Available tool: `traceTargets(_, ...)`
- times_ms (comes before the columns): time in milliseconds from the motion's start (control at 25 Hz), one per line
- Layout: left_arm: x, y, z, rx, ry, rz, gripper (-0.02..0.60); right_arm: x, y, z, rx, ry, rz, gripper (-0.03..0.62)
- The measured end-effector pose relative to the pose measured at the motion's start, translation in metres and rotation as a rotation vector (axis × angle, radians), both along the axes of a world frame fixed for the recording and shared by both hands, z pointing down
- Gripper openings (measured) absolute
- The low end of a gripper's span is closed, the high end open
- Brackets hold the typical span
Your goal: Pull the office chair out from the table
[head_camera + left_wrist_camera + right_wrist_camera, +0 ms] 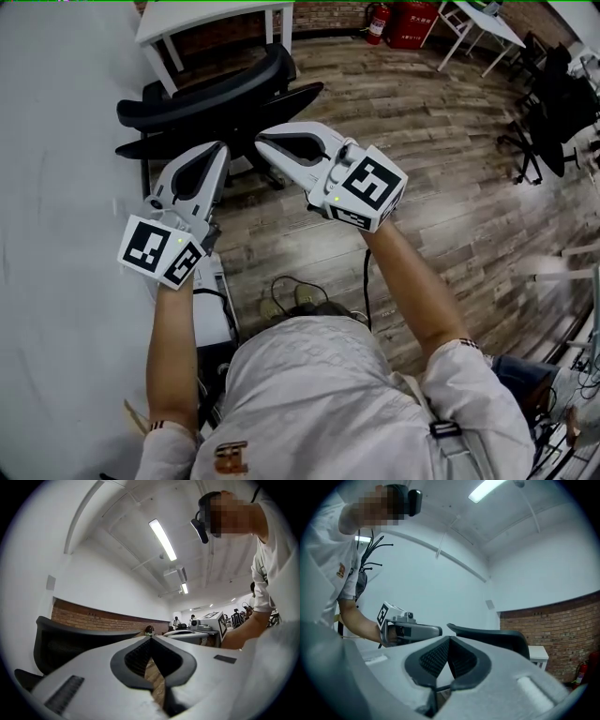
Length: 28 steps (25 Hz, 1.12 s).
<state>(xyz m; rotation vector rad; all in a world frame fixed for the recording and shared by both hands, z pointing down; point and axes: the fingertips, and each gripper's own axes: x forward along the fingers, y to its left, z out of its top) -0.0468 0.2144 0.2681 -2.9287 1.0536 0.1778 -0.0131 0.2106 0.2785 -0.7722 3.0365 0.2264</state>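
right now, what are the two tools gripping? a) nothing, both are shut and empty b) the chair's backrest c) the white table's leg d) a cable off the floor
a: the left tool and the right tool each show their jaws closed together with nothing between them, and the black office chair stands just beyond their tips, ungripped.

Office chair [216,94] base hidden (mostly), table [56,141] cropped

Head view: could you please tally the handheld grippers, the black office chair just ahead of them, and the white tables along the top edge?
Grey two-jaw grippers: 2, the left gripper and the right gripper, both shut on nothing
Black office chair: 1
White tables with white legs: 2
Total: 5
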Motion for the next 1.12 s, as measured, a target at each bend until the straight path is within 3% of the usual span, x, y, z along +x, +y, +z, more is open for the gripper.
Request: traceTargets(1120,-0.0029,0.0066,0.0081,-0.010,-0.001,0.005,0.000,-0.0022,0.0098,0.0051,-0.002,-0.012,-0.012,0.000)
